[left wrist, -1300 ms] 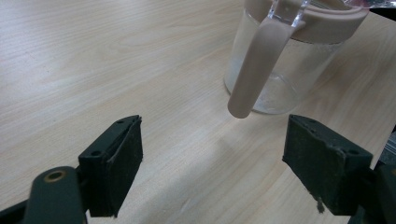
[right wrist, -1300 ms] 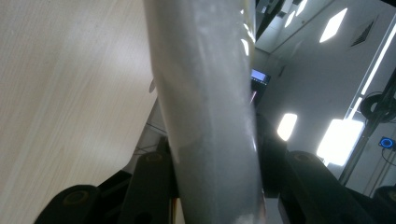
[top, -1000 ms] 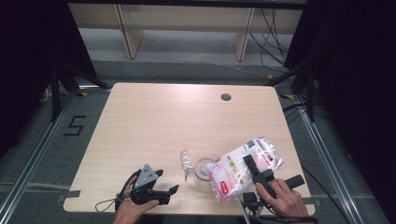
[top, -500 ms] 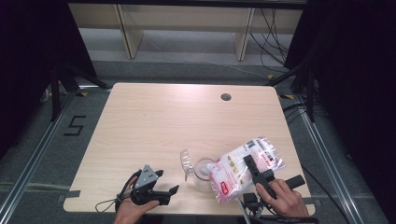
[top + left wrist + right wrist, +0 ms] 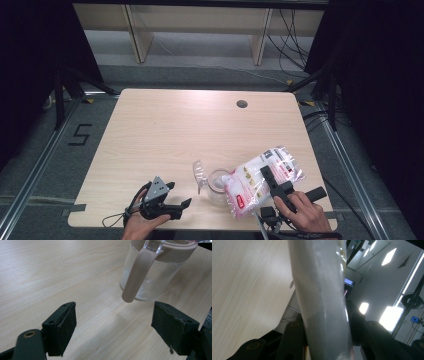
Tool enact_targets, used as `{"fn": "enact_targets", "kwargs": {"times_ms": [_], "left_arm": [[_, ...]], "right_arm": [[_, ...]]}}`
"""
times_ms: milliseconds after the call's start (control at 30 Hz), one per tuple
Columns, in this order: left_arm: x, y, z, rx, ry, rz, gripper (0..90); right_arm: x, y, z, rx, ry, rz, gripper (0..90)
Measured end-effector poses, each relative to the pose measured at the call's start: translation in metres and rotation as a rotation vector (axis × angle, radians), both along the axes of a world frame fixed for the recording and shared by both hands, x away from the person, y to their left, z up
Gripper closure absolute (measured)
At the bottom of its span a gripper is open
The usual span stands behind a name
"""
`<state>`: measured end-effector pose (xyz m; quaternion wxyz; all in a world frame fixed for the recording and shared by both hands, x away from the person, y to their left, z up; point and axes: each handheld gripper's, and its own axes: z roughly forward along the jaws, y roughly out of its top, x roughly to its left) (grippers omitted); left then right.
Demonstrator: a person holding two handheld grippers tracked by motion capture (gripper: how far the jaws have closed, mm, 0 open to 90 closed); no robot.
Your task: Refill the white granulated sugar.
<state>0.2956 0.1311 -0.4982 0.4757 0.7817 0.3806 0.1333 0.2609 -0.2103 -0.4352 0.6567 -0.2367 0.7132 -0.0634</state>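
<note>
A clear glass jar (image 5: 218,181) with a pink rim and pink handle (image 5: 136,275) stands near the table's front edge, its clear lid (image 5: 199,172) flipped open to the left. My right gripper (image 5: 271,178) is shut on a white plastic bag (image 5: 260,180) with red print, which is tilted with its lower end against the jar's mouth. In the right gripper view the bag (image 5: 322,297) stands squeezed between the jaws. My left gripper (image 5: 179,195) rests on the table left of the jar, open, and its jaws (image 5: 113,327) point at the jar (image 5: 150,272) with nothing between them.
The light wooden table (image 5: 165,130) has a round cable hole (image 5: 242,104) at the back right. Wooden shelving (image 5: 200,30) and cables stand on the floor beyond the far edge. Dark frames flank both sides.
</note>
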Motion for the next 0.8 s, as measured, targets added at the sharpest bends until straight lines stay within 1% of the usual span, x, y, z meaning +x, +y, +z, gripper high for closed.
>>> {"fn": "enact_targets", "kwargs": {"times_ms": [67,100,133,200,233,300,400,433,467,500,567,633,667,733,767,800], "left_arm": [[0.0000,0.0001,-0.0004,-0.002,0.005,-0.001,19.3],[0.0002,0.0011,-0.0002,0.006,-0.003,-0.006,19.3],[-0.0003,0.0014,0.0003,0.013,-0.007,-0.001,19.4],[-0.0004,0.0010,0.0004,0.007,-0.005,0.004,19.4],[0.0000,0.0010,0.0003,0.014,-0.012,-0.005,19.4],[-0.0001,0.0009,0.0000,0.009,-0.010,-0.009,19.4],[0.0000,0.0005,0.0003,0.008,-0.011,0.001,19.4],[0.0003,0.0007,-0.0001,0.005,-0.004,-0.006,19.4],[-0.0002,0.0010,0.0002,0.012,-0.011,-0.005,19.4],[-0.0003,0.0010,0.0004,0.011,-0.010,-0.001,19.4],[0.0003,0.0007,0.0004,0.009,-0.012,-0.002,19.4],[0.0005,0.0014,0.0001,0.017,-0.010,-0.015,19.4],[-0.0001,0.0010,0.0001,0.012,-0.011,-0.008,19.4],[-0.0003,0.0011,0.0005,0.009,-0.006,0.004,19.4],[0.0002,0.0014,0.0007,0.012,-0.010,-0.002,19.4],[0.0000,0.0006,0.0002,0.007,-0.008,0.001,19.4]], "right_arm": [[0.0004,0.0001,0.0004,-0.001,0.000,0.002,66.5],[0.0007,0.0001,0.0005,-0.001,0.001,0.004,66.5],[0.0008,0.0003,0.0006,-0.002,0.001,0.004,66.6],[0.0009,0.0003,0.0006,-0.003,-0.001,0.005,66.6],[0.0009,0.0002,0.0006,-0.003,0.000,0.005,66.6],[0.0008,0.0003,0.0007,-0.002,-0.002,0.004,66.7],[0.0006,0.0003,0.0009,0.002,-0.001,0.003,66.9],[0.0007,0.0004,0.0010,-0.001,-0.001,0.004,66.9],[0.0010,0.0004,0.0019,-0.010,0.000,0.008,67.0],[0.0007,0.0004,0.0013,-0.001,-0.001,0.004,67.0],[0.0011,0.0015,0.0024,-0.015,-0.005,0.017,67.2],[0.0013,0.0016,0.0025,-0.016,-0.005,0.018,67.4],[0.0014,0.0017,0.0032,-0.024,-0.003,0.016,67.5],[0.0012,0.0018,0.0027,-0.018,-0.003,0.011,67.5],[0.0017,0.0022,0.0033,-0.022,-0.007,0.020,67.6],[0.0015,0.0016,0.0026,-0.018,0.000,0.011,67.7]]}}
